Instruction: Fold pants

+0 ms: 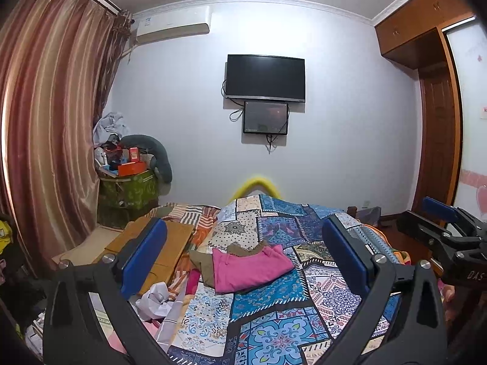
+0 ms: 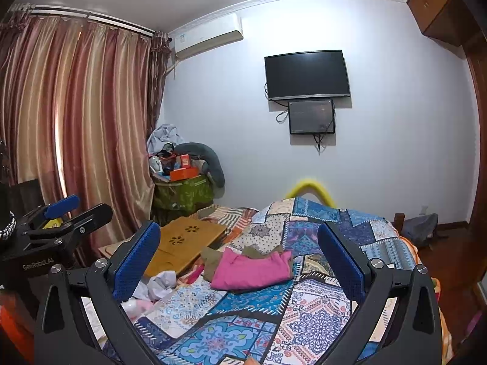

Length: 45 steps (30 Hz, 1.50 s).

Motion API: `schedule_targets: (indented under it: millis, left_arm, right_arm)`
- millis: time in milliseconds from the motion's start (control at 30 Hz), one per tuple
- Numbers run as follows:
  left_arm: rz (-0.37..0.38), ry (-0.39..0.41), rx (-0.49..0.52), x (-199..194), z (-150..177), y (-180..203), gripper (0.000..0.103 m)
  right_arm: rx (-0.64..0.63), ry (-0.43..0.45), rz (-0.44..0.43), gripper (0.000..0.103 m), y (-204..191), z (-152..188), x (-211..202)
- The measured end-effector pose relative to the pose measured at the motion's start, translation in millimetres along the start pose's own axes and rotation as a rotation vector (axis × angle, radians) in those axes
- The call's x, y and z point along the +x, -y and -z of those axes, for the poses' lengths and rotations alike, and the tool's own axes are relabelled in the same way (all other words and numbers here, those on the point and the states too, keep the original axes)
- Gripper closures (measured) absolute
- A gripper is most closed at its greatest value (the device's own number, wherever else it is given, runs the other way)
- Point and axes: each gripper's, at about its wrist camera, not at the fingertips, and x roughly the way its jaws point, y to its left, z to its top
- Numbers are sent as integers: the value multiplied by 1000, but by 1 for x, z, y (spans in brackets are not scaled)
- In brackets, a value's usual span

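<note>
We note the pink pants (image 1: 249,269) as soft matt cloth on a printed cotton-like quilt (image 1: 274,313). The curtain (image 2: 76,115) looks glossy satin. The lap tray (image 2: 182,243) is smooth wood.

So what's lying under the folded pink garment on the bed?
An olive-brown garment pokes out beneath the folded pink garment at its left and far edges, all on the patchwork quilt. How far it extends underneath is covered.

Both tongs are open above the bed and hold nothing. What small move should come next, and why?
Probably bring both tongs, left and right, forward and down to the pink pants. They lie loosely folded on the quilt over an olive garment, and neither tong touches them.
</note>
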Motion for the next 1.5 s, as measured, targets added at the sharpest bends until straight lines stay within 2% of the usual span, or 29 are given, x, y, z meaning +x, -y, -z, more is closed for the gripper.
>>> schedule_targets:
  millis: [667,1500]
  left_arm:
    - [33,1,45,3,1,15,0]
    - [52,-41,2,12,0,8,0]
  right_arm:
    - [29,-9,16,0,10,2,-1]
    - [32,-21,9,0,12,1,1]
